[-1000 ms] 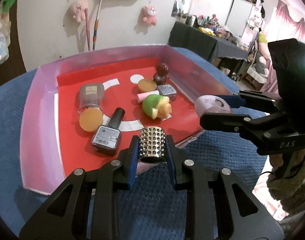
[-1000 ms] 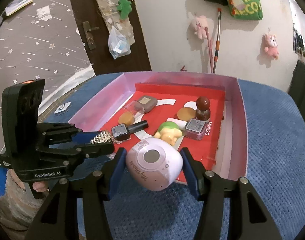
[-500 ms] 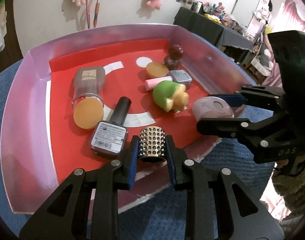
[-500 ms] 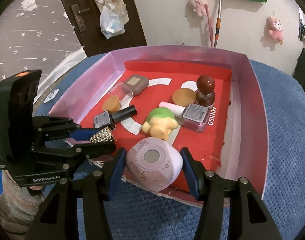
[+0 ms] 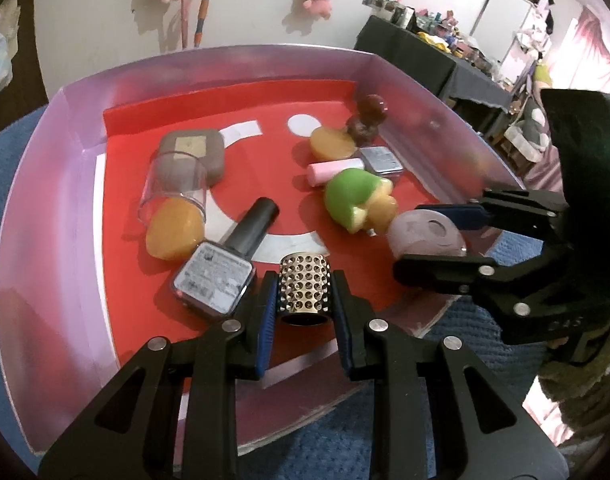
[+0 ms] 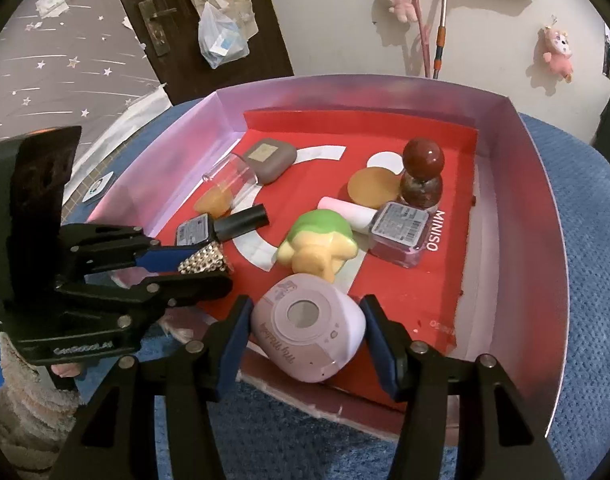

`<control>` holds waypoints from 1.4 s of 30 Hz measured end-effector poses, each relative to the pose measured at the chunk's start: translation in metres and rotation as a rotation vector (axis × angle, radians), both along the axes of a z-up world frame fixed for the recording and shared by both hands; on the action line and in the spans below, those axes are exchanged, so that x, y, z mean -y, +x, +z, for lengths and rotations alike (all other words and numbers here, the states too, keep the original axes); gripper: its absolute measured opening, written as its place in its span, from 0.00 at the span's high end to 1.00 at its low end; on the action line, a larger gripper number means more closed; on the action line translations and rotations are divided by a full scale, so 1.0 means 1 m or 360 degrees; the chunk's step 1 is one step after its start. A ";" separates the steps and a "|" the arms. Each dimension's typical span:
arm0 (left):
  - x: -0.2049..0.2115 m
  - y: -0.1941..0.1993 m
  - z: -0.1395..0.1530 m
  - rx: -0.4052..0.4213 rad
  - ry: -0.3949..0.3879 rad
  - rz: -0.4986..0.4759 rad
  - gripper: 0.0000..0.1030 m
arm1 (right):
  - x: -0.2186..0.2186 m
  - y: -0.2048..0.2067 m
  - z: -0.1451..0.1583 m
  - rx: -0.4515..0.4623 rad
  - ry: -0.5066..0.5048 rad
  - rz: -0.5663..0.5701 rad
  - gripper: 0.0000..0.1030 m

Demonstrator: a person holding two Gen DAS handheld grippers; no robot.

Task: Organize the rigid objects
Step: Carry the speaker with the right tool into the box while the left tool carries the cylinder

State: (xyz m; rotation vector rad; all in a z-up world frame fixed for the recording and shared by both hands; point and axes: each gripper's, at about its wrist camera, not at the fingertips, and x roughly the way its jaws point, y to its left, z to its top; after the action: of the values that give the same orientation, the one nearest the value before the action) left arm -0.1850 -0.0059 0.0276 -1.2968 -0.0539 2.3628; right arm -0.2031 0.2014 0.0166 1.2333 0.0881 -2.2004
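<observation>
A studded gold cylinder (image 5: 305, 288) is pinched between the pads of the left gripper (image 5: 305, 316) and a lilac toy camera (image 6: 307, 334) is clamped by the right gripper (image 6: 305, 336), both held over the near edge of the red-floored box (image 6: 545, 208), beyond whose fingertips a black-capped nail polish bottle (image 5: 225, 268) and a green-capped figurine (image 6: 317, 244) are laid.

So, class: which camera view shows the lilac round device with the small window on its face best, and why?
The right wrist view: the lilac device sits centred between the right gripper fingers, its face, window and script lettering plain. The left wrist view shows the device only at the side, blurred and partly hidden by that gripper's fingers.
</observation>
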 end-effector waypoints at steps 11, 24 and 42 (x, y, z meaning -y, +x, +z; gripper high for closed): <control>0.006 -0.006 -0.001 -0.0066 -0.0111 0.0119 0.77 | 0.003 -0.001 -0.003 -0.0036 0.0019 -0.0022 0.44; 0.014 -0.010 -0.001 -0.0094 -0.0147 0.0183 0.77 | 0.010 -0.012 -0.008 -0.0163 0.0067 -0.0127 0.44; 0.012 -0.012 -0.001 -0.0100 -0.0173 0.0194 0.77 | 0.011 -0.018 -0.011 -0.0228 0.0074 -0.0188 0.44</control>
State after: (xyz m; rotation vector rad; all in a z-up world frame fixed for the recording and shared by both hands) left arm -0.1969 -0.0177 0.0266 -1.3018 0.0152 2.5400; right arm -0.2214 0.1901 0.0053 1.1300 0.1277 -2.4005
